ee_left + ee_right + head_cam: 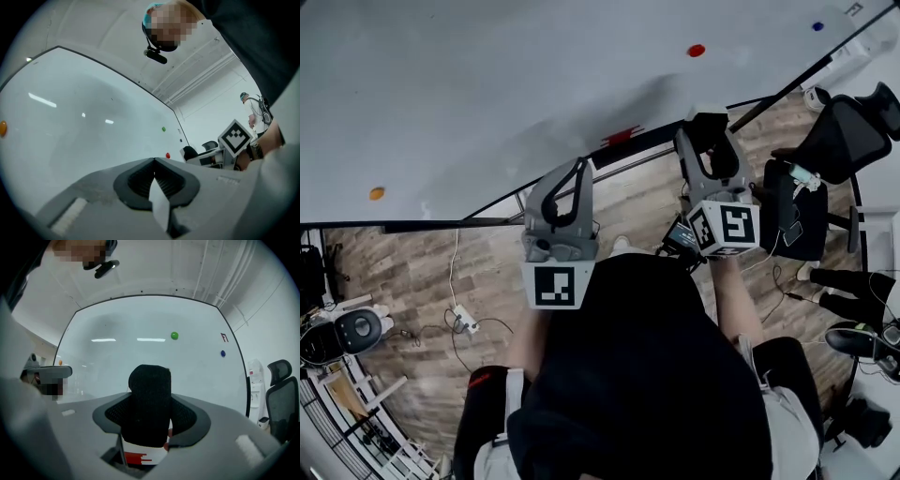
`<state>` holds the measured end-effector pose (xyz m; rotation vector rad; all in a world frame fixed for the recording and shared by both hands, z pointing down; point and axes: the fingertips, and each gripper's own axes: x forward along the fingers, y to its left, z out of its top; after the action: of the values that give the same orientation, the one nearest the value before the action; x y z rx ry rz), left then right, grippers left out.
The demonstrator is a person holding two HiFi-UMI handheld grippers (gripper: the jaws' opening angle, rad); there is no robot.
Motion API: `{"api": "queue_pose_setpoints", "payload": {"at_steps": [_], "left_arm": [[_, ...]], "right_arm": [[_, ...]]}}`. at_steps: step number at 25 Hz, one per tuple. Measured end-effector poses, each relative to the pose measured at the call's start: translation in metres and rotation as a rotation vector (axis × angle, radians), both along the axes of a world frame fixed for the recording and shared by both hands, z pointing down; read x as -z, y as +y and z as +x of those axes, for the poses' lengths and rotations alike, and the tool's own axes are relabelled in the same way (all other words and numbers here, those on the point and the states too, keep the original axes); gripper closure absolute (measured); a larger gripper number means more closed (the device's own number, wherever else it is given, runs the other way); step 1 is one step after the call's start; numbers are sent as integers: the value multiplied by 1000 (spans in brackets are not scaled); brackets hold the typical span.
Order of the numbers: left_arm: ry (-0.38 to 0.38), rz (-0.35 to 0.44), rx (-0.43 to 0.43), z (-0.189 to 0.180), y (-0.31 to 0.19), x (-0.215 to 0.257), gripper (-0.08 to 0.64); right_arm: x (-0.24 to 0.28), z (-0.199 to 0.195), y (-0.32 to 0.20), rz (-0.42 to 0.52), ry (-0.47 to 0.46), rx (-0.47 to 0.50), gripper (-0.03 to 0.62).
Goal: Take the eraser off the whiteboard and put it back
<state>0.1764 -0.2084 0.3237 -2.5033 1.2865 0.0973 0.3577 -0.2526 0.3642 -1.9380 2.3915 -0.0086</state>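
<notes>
The eraser, with black felt over a white body with red print, stands upright between the jaws of my right gripper, which is shut on it. In the head view the right gripper holds the eraser just in front of the whiteboard, near its lower edge. To its left, my left gripper also points at the board. Its ribbed pads meet in the left gripper view, so the left gripper is shut with nothing held.
Small round magnets dot the board: red, blue, orange and green. A red mark sits on the board's bottom rail. A black office chair stands at the right. Cables and a power strip lie on the wooden floor.
</notes>
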Motion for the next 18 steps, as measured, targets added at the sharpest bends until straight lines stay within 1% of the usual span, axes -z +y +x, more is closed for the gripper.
{"api": "queue_pose_setpoints", "payload": {"at_steps": [6,13,18], "left_arm": [[7,-10,34,8,-13,-5,558],[-1,-6,60,12,-28,-5,557],[-2,-28,91,9,-35,-10,557]], "right_arm": [[-9,2,-35,9,10,33,351],[-23,1,-65,-11,13,62,351],[-34,1,-81,-32,19,80,351]]}}
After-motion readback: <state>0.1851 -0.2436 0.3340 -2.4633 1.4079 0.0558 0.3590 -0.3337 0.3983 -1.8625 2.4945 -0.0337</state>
